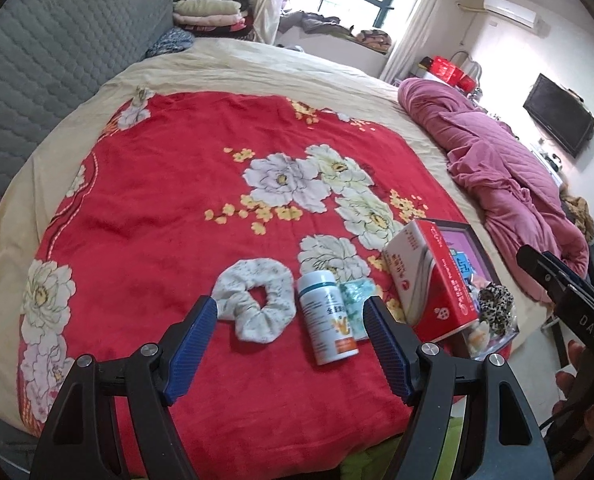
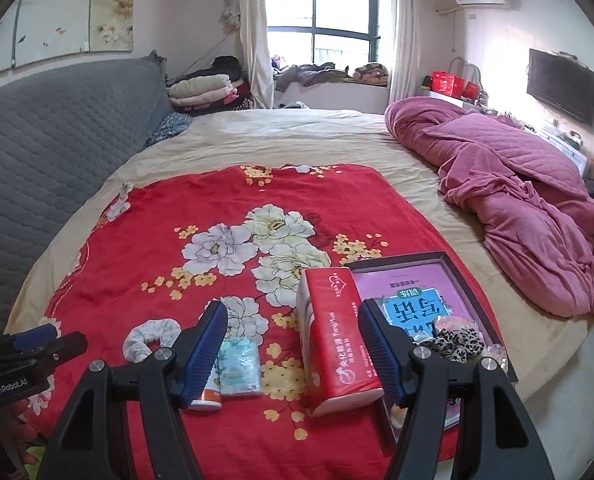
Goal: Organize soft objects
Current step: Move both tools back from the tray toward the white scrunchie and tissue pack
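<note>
The body of the left tool point(image 2: 37, 346) reads "GenRobot.AI" in the right wrist view, and the right tool point(image 1: 569, 300) shows "DAS" in the left wrist view. The red tissue pack point(image 2: 339, 336) carries "TongHua" beside Chinese print too small to read. The white bottle point(image 1: 329, 316) has a teal band, an orange base and Chinese characters that cannot be made out. A book with large blue Chinese characters lies in the dark-rimmed box point(image 2: 473, 280).

The white scrunchie point(image 1: 255, 304), pale with tiny speckles and gathered into a puffy ring, lies flat on the red floral blanket point(image 1: 157, 200) on the bed, just left of the bottle. A leopard-print scrunchie point(image 2: 453, 342) sits inside the box. A small teal-patterned packet point(image 2: 239, 366) lies between bottle and tissue pack.

Both tools hover above the blanket with jaws spread wide, nothing between them.
</note>
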`<state>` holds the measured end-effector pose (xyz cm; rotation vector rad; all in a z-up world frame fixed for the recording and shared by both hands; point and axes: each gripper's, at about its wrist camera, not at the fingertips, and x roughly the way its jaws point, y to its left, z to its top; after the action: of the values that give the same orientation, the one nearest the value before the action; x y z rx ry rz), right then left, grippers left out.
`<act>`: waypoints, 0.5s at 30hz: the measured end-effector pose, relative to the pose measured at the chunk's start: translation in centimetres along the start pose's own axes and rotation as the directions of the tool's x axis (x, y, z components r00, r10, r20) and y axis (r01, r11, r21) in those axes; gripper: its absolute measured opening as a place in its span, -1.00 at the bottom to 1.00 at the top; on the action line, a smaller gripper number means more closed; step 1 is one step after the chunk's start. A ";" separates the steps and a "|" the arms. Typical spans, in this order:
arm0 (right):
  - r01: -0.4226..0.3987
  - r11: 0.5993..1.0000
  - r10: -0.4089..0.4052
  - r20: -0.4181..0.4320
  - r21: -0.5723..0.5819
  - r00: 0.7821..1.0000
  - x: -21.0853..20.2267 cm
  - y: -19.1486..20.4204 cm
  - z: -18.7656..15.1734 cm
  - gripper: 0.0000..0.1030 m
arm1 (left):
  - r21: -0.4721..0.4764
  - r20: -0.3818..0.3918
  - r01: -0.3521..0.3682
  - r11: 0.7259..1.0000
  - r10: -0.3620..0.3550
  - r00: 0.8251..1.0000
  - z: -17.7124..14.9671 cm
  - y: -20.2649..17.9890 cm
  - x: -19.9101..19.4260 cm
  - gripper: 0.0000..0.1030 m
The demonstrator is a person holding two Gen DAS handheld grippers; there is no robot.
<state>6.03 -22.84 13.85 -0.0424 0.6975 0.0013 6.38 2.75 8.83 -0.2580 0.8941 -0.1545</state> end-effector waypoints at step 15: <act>-0.003 0.998 -0.002 -0.085 -0.058 0.996 3.6 2.2 -1.9 0.30 | -0.038 -0.058 -0.019 0.999 0.017 0.998 -1.8 2.6 2.6 0.49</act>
<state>7.52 -20.72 10.00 -0.0990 0.7826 0.0200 6.64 4.35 5.03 -0.2828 0.9576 -0.1284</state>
